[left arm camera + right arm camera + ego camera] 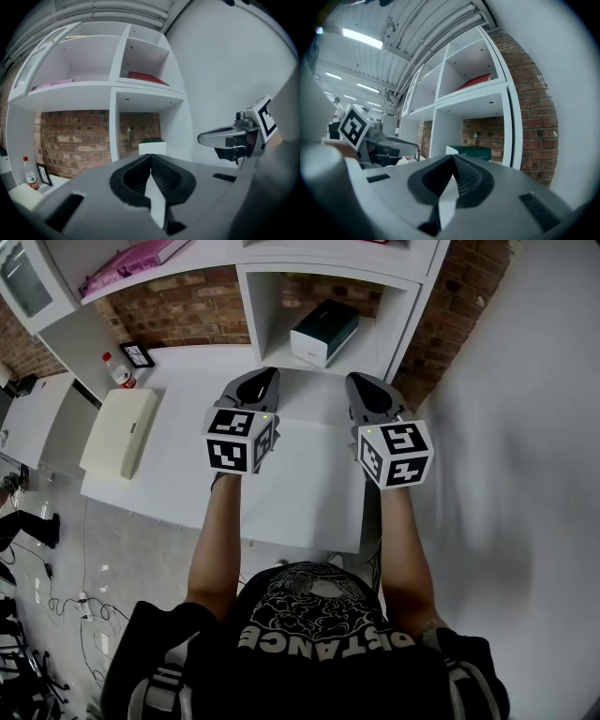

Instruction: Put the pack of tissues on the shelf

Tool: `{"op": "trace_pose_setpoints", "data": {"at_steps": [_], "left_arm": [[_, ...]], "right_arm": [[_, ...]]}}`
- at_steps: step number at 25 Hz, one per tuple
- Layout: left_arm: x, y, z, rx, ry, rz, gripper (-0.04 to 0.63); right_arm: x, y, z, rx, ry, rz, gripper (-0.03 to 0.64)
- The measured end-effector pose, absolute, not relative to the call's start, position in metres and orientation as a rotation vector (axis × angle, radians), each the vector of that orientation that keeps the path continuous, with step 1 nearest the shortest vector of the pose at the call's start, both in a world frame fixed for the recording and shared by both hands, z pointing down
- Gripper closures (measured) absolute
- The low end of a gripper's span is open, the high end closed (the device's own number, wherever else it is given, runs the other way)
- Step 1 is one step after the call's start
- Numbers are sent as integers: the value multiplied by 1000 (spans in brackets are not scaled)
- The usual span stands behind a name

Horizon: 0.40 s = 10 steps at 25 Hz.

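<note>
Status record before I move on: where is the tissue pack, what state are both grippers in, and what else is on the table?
tissue pack: white and dark green box, lying in the lower right compartment of the white shelf unit
left gripper: jaws together, nothing between them, over the white table
right gripper: jaws together, empty, level with the left one
also on table: cream flat box, red-capped small bottle, black-framed picture, all at its left end
task: pack appears placed

Dark-green-and-white tissue pack (324,332), white shelf (252,315)
</note>
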<state>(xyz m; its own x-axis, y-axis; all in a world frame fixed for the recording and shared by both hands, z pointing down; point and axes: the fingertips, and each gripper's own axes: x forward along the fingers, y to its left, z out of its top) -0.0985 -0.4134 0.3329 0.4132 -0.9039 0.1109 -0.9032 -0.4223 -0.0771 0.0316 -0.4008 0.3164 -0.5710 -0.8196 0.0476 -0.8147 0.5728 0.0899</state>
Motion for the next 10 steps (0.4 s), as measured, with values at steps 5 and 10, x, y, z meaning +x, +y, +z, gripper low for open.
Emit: {"op": "trace_pose_setpoints", "data": {"at_steps": [5,10], "left_arm": [[-95,-415,334,-2637,1684,-217,592],[-92,-416,332,-2628,1670,-228,592]], "right_arm": [[33,-402,315,1417,-2710,-96,614],[35,-404,313,1423,-2707,-96,614]]}}
